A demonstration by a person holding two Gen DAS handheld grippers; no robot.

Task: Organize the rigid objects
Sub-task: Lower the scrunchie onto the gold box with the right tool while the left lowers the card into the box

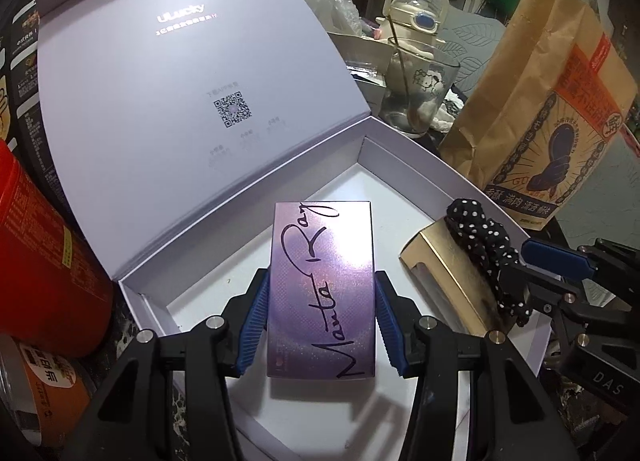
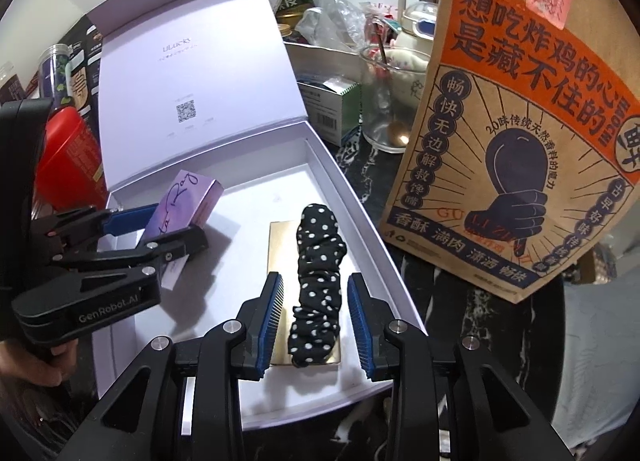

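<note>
A white gift box (image 1: 400, 149) with its lid raised lies open; it also shows in the right wrist view (image 2: 360, 197). My left gripper (image 1: 322, 321) is shut on a purple "Manta Ray" box (image 1: 322, 285), holding it over the white box's floor; the purple box also shows in the right wrist view (image 2: 188, 203). A gold box (image 2: 280, 249) lies in the white box with a black polka-dot scrunchie (image 2: 318, 281) on top. My right gripper (image 2: 316, 325) is open, its pads either side of the scrunchie and apart from it.
A brown paper food bag (image 2: 520, 121) stands right of the white box. A glass with a spoon (image 2: 380, 101), a white kettle (image 1: 412, 9), a red canister (image 1: 40, 261) and small cartons (image 2: 340, 113) crowd the dark marbled counter (image 2: 360, 165) around it.
</note>
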